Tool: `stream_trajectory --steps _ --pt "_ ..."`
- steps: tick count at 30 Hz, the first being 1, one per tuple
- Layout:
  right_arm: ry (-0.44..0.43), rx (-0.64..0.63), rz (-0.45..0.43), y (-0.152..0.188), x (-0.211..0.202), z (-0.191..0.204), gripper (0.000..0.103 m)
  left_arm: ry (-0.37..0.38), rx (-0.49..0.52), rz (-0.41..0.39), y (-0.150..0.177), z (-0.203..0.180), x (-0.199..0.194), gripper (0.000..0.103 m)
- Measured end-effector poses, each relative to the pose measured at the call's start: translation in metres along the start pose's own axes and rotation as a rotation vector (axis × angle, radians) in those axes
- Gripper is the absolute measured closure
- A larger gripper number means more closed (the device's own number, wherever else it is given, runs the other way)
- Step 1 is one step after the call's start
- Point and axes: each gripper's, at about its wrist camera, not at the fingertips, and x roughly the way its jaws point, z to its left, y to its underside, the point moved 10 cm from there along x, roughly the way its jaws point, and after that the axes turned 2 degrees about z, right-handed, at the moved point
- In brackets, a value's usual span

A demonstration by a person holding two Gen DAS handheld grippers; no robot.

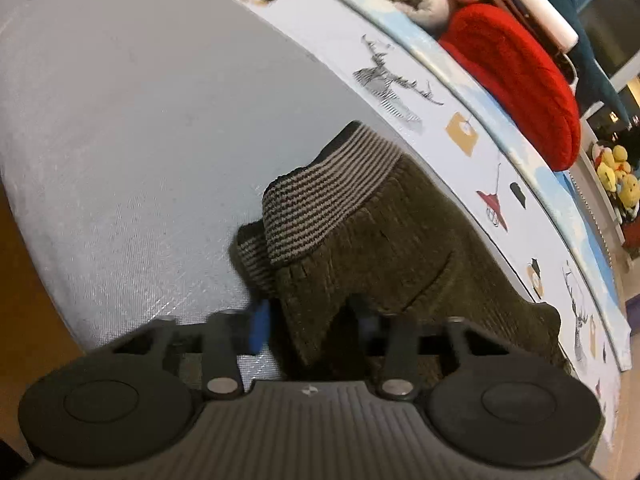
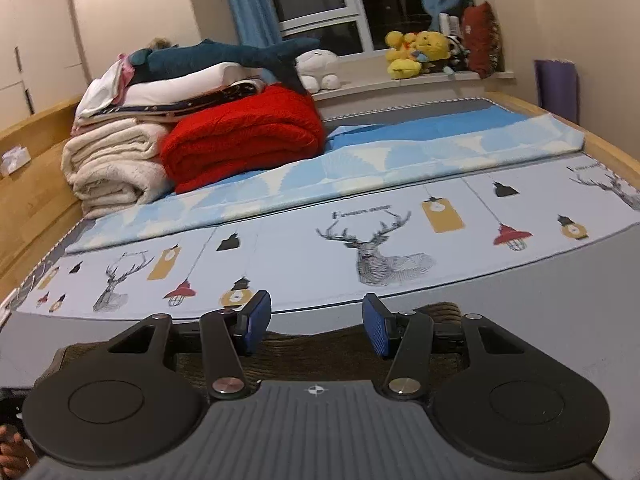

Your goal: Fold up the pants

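Hidden: the left claw (image 1: pixel 316 326) has one blue pad (image 1: pixel 260 326) in plain sight beside the cloth, while the other pad is swallowed in shadow behind a fold of the dark olive corduroy pants (image 1: pixel 384 248). Fabric lies between the fingers, but whether the pads actually press on it I cannot tell.
Cut off: the left wrist view keeps only the waist end of the pants – the grey-and-black striped ribbed waistband (image 1: pixel 328 192) is bunched and partly turned over; the legs run out of the picture.
Right claw: the right claw (image 2: pixel 316 326) stands apart, both blue pads clear and nothing between them, hovering just above the brown ribbed cloth of the pants (image 2: pixel 320 350).
Only in the right view: a thin strip of the pants shows behind the fingers, most of it covered by the claw's body. This view alone takes in the room – a window with blue curtains (image 2: pixel 244 4), yellow plush toys (image 2: pixel 420 54) on the sill, a teal plush shark (image 2: pixel 224 58) on top of stacked bedding, and a sliver of a person's hand (image 2: pixel 10 454) at the lower left corner.
Only in the left view: the waistband and its folds.
Bed: the pants lie on a plain grey sheet (image 1: pixel 140 120), next to a pale cover printed with deer and lanterns (image 2: pixel 360 248). Beyond it sit a folded red knitted blanket (image 2: pixel 244 136) and a cream fleece blanket (image 2: pixel 116 164); a wooden bed frame (image 2: pixel 32 168) runs along the left edge.
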Motion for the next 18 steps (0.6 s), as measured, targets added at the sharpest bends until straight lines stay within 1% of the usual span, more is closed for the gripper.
stream_trajectory --steps 1,2,4,5,6,7,8,9,10,11,12,13,14,16,17,18 --pt "0.014 0.020 -0.002 -0.001 -0.002 -0.009 0.050 -0.012 0.024 -0.027 -0.001 -0.006 -0.008 0.079" --pt "0.030 0.042 -0.004 -0.001 -0.004 -0.018 0.050 -0.024 0.069 -0.063 -0.002 -0.018 -0.018 0.082" --pt "0.074 0.082 -0.005 -0.001 -0.007 -0.041 0.050 -0.050 0.205 -0.151 -0.002 -0.056 -0.046 0.089" --pt "0.105 0.098 -0.006 -0.001 -0.010 -0.053 0.050 -0.045 0.277 -0.190 0.000 -0.084 -0.061 0.090" --pt "0.127 0.113 -0.010 -0.001 -0.012 -0.064 0.050 -0.018 0.359 -0.229 0.006 -0.122 -0.080 0.092" --pt "0.140 0.134 -0.019 -0.002 -0.016 -0.075 0.050 0.009 0.419 -0.255 0.014 -0.154 -0.091 0.093" --pt "0.147 0.153 -0.030 -0.001 -0.020 -0.085 0.050 0.048 0.498 -0.289 0.028 -0.196 -0.105 0.095" --pt "0.156 0.174 -0.044 -0.002 -0.025 -0.097 0.050 0.105 0.596 -0.324 0.048 -0.240 -0.120 0.102" --pt "0.165 0.189 -0.055 -0.001 -0.029 -0.108 0.050 0.166 0.694 -0.354 0.074 -0.283 -0.133 0.102" --pt "0.172 0.205 -0.066 0.000 -0.033 -0.119 0.050 0.201 0.783 -0.387 0.102 -0.321 -0.144 0.102" --pt "0.181 0.223 -0.076 0.001 -0.037 -0.131 0.050 0.260 0.871 -0.403 0.138 -0.360 -0.155 0.102" --pt "0.192 0.244 -0.084 0.002 -0.041 -0.143 0.050 0.322 0.935 -0.392 0.171 -0.389 -0.158 0.102" --pt "0.201 0.265 -0.087 0.004 -0.044 -0.155 0.050 0.365 0.977 -0.370 0.200 -0.408 -0.157 0.102" --pt "0.209 0.312 -0.085 0.008 -0.049 -0.177 0.050 0.422 1.089 -0.304 0.270 -0.441 -0.147 0.101" --pt "0.209 0.332 -0.086 0.010 -0.052 -0.185 0.050 0.451 1.176 -0.239 0.309 -0.453 -0.136 0.100" --pt "0.210 0.354 -0.090 0.011 -0.054 -0.193 0.050 0.500 1.285 -0.128 0.351 -0.459 -0.123 0.093"
